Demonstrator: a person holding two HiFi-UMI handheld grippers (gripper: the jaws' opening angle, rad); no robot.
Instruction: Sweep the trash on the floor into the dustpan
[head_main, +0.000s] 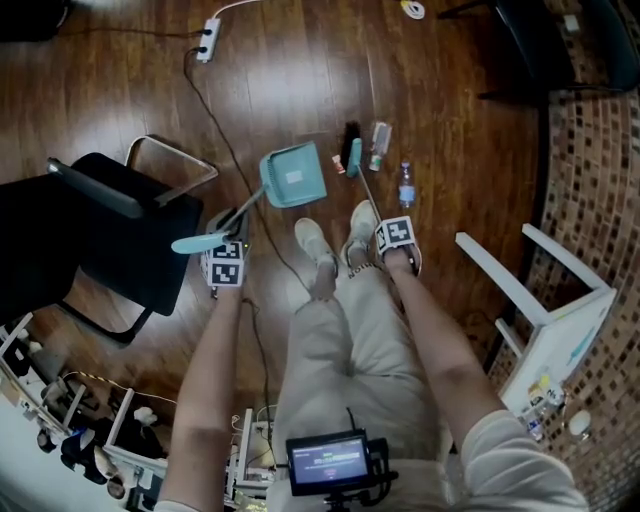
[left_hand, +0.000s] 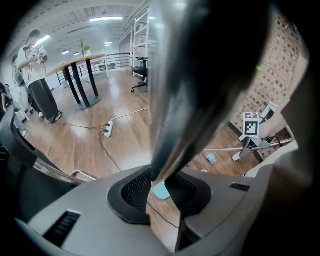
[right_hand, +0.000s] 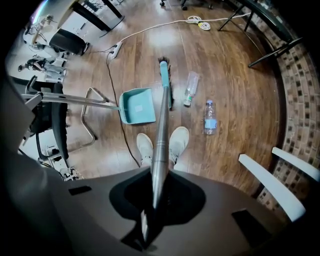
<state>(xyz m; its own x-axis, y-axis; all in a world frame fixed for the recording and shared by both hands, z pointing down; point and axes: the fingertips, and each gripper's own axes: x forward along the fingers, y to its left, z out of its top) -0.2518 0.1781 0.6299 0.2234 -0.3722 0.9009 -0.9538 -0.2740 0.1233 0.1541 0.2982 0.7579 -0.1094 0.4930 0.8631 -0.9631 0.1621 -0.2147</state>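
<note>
Your left tool (left_hand: 162, 187) is clenched on the metal handle of a teal dustpan (head_main: 293, 175), which sits on the wooden floor (head_main: 300, 80) ahead of your shoes (head_main: 315, 242). Your right tool (right_hand: 150, 210) grasps a teal-headed broom (right_hand: 164, 80). Two clear plastic bottles (right_hand: 189, 88) lie just right of its head.

Dark wood plank floor (head_main: 130, 90). Teal dustpan (head_main: 292, 175) near centre; floor contact not confirmed. Broom (head_main: 352, 152) head just beside it, at 3 o'clock. Clear bottle (head_main: 379, 146) lying at broom's 3 o'clock; blue-label bottle (head_main: 406, 185) at 4 o'clock. Power strip (head_main: 207, 40) with cable at dustpan's 11 o'clock, well apart. Shoes (head_main: 315, 243) at 6 o'clock.
</note>
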